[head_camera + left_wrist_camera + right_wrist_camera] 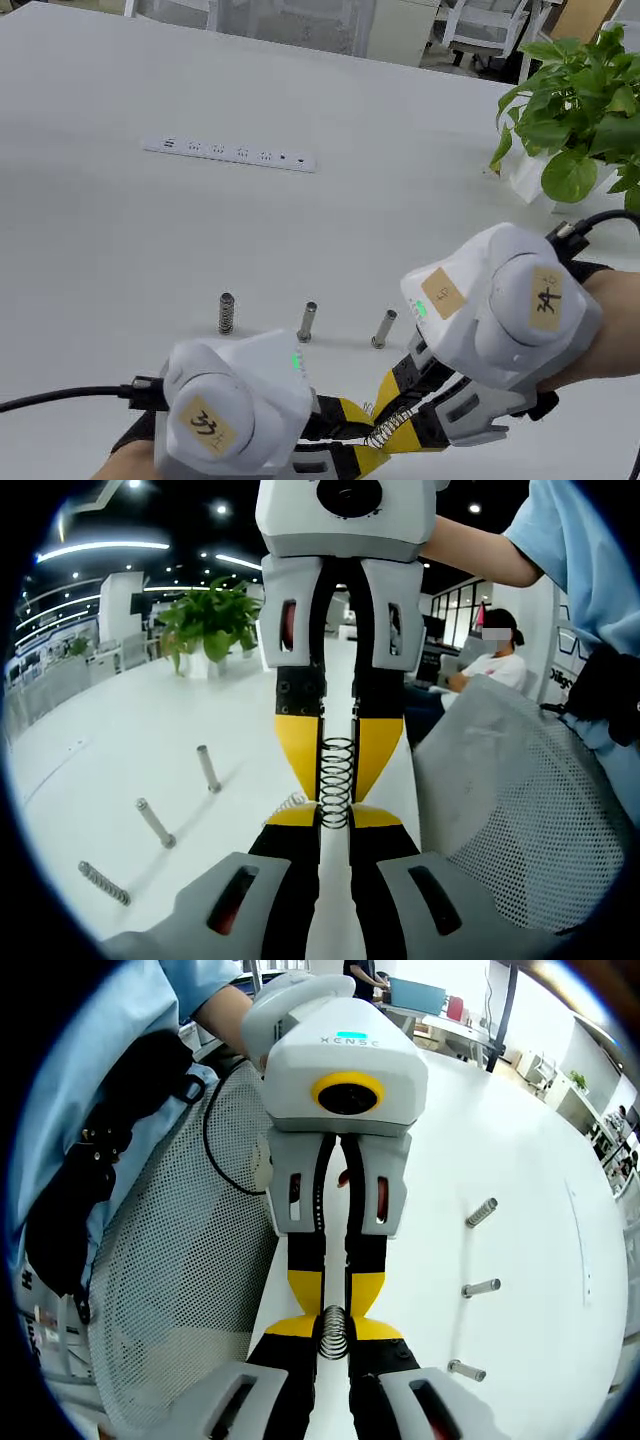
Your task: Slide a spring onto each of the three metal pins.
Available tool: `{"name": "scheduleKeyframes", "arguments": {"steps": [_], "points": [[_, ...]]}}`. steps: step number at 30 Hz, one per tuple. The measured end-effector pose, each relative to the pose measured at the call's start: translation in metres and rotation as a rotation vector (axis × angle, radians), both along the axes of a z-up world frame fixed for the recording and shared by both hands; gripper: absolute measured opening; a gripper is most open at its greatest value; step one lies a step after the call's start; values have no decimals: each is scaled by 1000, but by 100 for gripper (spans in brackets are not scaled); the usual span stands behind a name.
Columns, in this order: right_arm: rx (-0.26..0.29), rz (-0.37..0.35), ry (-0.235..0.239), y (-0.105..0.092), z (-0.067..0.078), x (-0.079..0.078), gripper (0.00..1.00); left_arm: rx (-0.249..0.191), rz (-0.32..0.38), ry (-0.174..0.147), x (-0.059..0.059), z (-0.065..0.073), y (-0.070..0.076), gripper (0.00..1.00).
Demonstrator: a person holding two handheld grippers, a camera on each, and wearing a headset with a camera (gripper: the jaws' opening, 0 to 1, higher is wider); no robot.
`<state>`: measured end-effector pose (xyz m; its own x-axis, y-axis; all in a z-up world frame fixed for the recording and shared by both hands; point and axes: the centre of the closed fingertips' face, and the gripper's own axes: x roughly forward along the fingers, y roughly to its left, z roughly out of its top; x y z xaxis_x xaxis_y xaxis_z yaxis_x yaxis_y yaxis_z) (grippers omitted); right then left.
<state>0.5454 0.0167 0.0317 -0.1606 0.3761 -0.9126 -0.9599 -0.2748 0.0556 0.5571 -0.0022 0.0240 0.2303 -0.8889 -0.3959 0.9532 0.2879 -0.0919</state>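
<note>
White surface (120, 230), inspected from above. Right tool (336, 1345) and left tool (336, 830) meet tip to tip at its near edge, both clamped on one loose spring (393, 425) (right along its length, left at one end). Three pins stand upright in a row beyond: sprung pin (227, 313) already fitted, middle pin (307, 321) and end pin (384, 328) bare.
</note>
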Motion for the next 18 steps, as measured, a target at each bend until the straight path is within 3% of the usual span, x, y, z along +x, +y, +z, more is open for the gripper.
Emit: {"name": "scheduleKeyframes", "arguments": {"steps": [11,18], "points": [[2,12,-4,2,2,0,7,-13,9,1,1,1,2,7],[3,13,-11,4,3,3,7,-3,48,13,4,-4,11,26]]}}
